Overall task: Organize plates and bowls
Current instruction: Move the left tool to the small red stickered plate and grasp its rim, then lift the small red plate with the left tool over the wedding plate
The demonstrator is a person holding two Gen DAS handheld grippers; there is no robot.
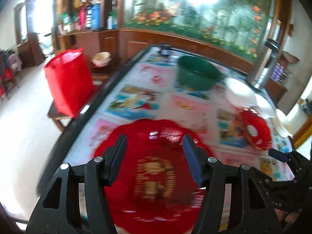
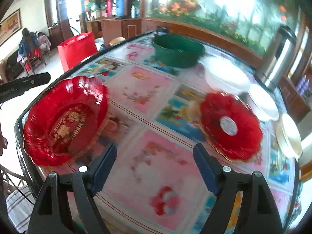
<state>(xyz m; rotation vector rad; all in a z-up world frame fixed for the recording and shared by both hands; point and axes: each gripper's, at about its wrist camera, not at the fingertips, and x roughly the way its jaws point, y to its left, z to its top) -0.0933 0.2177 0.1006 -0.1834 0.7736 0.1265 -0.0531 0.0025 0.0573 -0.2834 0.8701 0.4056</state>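
Note:
A red scalloped plate (image 1: 152,175) with gold lettering lies right side up near the table's left front corner, also in the right wrist view (image 2: 64,120). My left gripper (image 1: 154,138) hangs open above it, with nothing between its pads. A second red plate (image 2: 230,124) rests upside down to the right, a white sticker on its base; it is also in the left wrist view (image 1: 255,130). My right gripper (image 2: 155,148) stands open over the bare tablecloth between the two red plates. Behind are a green basin (image 2: 177,50), white dishes (image 2: 226,76) and a cream plate (image 2: 288,134).
The table (image 2: 136,89) has a colourful patterned cloth and a dark rim. A red bag (image 1: 68,81) stands on a stool left of it, with stacked bowls (image 1: 101,58) behind. A wooden cabinet and flower mural line the back. A person (image 2: 27,44) sits far left.

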